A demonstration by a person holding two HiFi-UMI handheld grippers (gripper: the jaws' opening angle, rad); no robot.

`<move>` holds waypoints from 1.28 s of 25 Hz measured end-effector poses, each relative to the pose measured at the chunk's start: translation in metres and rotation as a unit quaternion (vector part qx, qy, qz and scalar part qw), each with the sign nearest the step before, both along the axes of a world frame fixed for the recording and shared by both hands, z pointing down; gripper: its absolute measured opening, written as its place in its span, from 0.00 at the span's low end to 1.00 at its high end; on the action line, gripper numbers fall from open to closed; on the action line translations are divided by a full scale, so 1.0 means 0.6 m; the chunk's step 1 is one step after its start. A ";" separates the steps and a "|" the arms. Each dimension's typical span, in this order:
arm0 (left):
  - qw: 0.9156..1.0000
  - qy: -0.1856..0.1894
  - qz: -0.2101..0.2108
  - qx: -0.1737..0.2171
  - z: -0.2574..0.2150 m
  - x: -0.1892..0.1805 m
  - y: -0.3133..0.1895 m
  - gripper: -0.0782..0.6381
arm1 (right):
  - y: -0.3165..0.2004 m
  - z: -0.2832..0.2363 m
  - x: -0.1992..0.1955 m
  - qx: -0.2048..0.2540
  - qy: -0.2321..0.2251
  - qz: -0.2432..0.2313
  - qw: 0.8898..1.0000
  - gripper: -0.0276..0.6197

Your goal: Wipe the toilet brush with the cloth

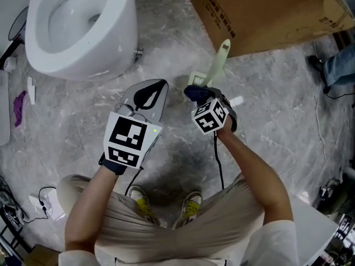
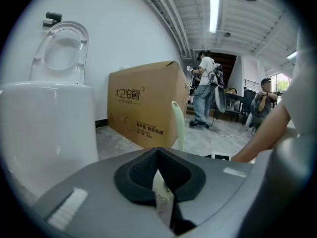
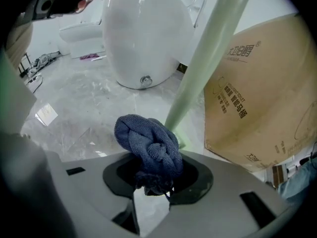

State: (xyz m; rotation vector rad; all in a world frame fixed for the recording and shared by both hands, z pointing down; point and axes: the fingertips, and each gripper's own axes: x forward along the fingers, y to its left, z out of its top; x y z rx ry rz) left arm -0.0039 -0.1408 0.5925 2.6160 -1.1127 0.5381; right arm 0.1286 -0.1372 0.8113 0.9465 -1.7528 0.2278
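Note:
The toilet brush (image 1: 217, 62) has a pale green handle and stands in its holder (image 1: 197, 77) on the marble floor, in front of the box. A dark blue cloth (image 1: 194, 93) is bunched in my right gripper (image 1: 197, 97), which is shut on it. In the right gripper view the cloth (image 3: 151, 145) lies against the lower handle (image 3: 208, 58). My left gripper (image 1: 151, 96) hovers to the left of the brush with its jaws together and nothing clearly held. In the left gripper view the handle (image 2: 177, 125) stands upright beyond that gripper (image 2: 161, 192).
A white toilet (image 1: 83, 26) stands at the upper left and a large cardboard box (image 1: 260, 13) at the upper right. A purple rag (image 1: 19, 107) and cables (image 1: 319, 126) lie on the floor. My shoes (image 1: 141, 201) are below. People (image 2: 205, 90) stand far off.

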 end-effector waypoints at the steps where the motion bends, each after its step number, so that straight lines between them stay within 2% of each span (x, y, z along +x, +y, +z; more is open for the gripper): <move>1: 1.000 0.007 -0.002 -0.002 -0.001 0.003 0.003 0.11 | -0.001 0.009 0.005 0.002 0.006 -0.005 1.000 0.26; 6: 1.000 0.021 -0.004 -0.015 -0.007 0.010 0.008 0.11 | -0.007 0.052 0.018 0.003 0.028 -0.036 0.999 0.25; 9: 1.000 0.010 -0.006 -0.010 -0.009 0.004 0.012 0.11 | -0.001 0.081 0.020 -0.016 0.027 -0.044 0.999 0.25; 11: 1.000 0.003 -0.007 -0.010 -0.006 0.001 0.015 0.11 | -0.002 0.093 0.020 -0.010 0.034 -0.057 0.998 0.24; 17: 1.000 -0.006 -0.006 -0.009 -0.008 -0.001 0.023 0.11 | -0.039 0.106 0.028 0.012 0.023 -0.025 0.999 0.22; 21: 1.000 -0.022 0.002 0.014 -0.021 -0.004 0.030 0.11 | -0.046 0.109 0.028 0.021 0.031 -0.030 0.999 0.22; 29: 1.000 -0.008 0.001 0.004 -0.016 0.001 0.034 0.11 | -0.043 0.116 0.027 0.031 0.039 -0.042 0.998 0.20; 32: 1.000 -0.006 0.005 0.007 -0.018 0.002 0.036 0.11 | -0.045 0.115 0.026 0.018 0.041 -0.039 0.998 0.20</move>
